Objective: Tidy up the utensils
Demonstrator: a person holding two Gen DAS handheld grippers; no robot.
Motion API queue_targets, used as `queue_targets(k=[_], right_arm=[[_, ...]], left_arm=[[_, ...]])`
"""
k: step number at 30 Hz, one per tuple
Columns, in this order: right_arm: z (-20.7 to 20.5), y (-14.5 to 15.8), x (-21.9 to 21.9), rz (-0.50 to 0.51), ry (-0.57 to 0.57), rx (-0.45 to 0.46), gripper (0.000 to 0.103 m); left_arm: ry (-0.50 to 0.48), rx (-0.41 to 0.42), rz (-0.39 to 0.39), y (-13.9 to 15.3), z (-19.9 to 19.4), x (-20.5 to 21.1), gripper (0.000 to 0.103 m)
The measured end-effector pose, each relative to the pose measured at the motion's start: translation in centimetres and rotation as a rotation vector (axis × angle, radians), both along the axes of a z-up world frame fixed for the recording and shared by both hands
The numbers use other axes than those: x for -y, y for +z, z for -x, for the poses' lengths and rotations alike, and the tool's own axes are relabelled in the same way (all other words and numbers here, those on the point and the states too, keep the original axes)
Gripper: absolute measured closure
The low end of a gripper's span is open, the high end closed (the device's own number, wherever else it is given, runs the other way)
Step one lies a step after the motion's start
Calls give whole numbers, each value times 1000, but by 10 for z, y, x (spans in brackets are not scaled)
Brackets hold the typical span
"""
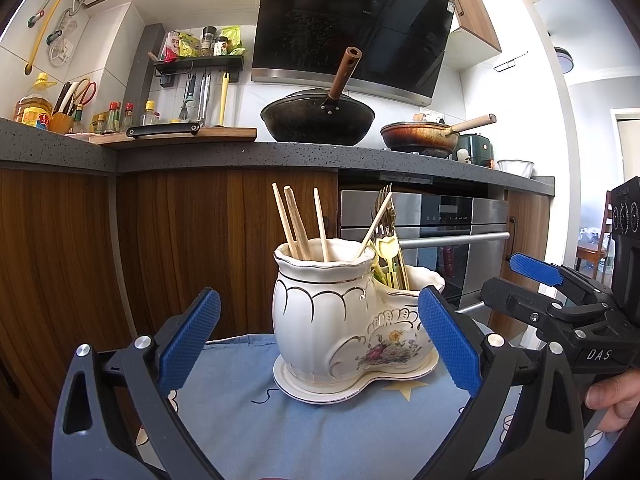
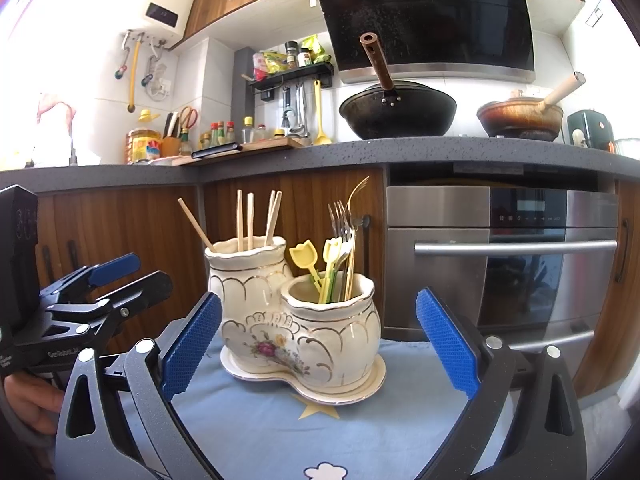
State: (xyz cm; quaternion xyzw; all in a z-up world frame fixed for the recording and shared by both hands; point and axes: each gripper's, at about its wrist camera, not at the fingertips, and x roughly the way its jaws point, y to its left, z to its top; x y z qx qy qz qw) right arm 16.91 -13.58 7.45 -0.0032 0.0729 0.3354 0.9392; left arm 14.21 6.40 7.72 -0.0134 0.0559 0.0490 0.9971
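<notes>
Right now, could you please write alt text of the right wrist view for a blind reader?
A white ceramic utensil holder with two pots stands on a blue cloth: chopsticks in the taller pot, forks in the shorter. The open right gripper frames it, empty; the left gripper is at the left edge.

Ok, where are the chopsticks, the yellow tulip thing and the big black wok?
chopsticks point(image 2: 250, 222), right wrist view, middle of one upright stick.
yellow tulip pick point(image 2: 304, 257), right wrist view, its flower head.
black wok point(image 1: 318, 122), left wrist view, the bowl's side.

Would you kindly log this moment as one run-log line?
left gripper: open, empty | right gripper: open, empty | holder: on cloth | chopsticks: taller pot | forks: shorter pot
</notes>
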Motion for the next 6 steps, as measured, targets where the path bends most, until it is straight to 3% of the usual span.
queue_targets(k=[6], right_arm=[[0, 0, 0, 0, -1, 0, 6]], left_arm=[[-6, -4, 2, 0, -1, 0, 5]])
